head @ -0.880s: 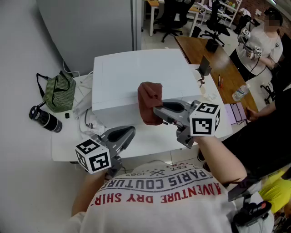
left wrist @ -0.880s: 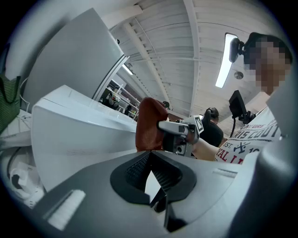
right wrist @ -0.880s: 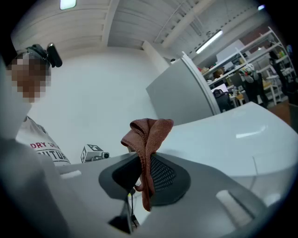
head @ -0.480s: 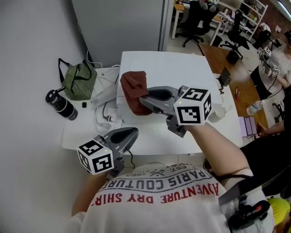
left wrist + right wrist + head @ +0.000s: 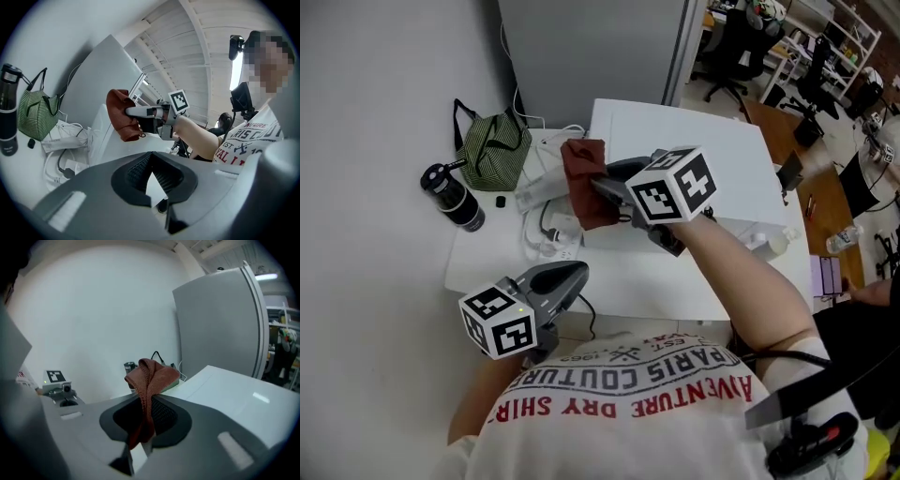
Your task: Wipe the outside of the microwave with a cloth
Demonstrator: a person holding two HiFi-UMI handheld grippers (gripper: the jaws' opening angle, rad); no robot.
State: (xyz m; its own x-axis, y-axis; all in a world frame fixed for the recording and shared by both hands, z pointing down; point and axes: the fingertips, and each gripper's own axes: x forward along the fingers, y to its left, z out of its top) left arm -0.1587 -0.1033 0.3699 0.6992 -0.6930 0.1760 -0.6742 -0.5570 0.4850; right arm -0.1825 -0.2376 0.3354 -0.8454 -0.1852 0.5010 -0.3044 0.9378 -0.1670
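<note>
The white microwave (image 5: 703,155) stands on a white table (image 5: 497,253). My right gripper (image 5: 592,181) is shut on a rust-brown cloth (image 5: 586,180) and holds it at the microwave's left side, near the top edge. From the right gripper view the cloth (image 5: 149,378) bunches out between the jaws, with the microwave's top (image 5: 234,390) to the right. My left gripper (image 5: 567,277) hangs low over the table's near edge with nothing in it, jaws shut. In the left gripper view the cloth (image 5: 122,117) shows beside the microwave (image 5: 105,136).
A green striped bag (image 5: 492,150) and a black bottle (image 5: 455,199) sit on the table's left part. White cables and a power strip (image 5: 546,220) lie beside the microwave. A grey cabinet (image 5: 591,47) stands behind. Desks, chairs and another person are at the right.
My right gripper has carried the cloth leftward, from the microwave's front top edge to its left side. The view has swung left. The left gripper has stayed put.
</note>
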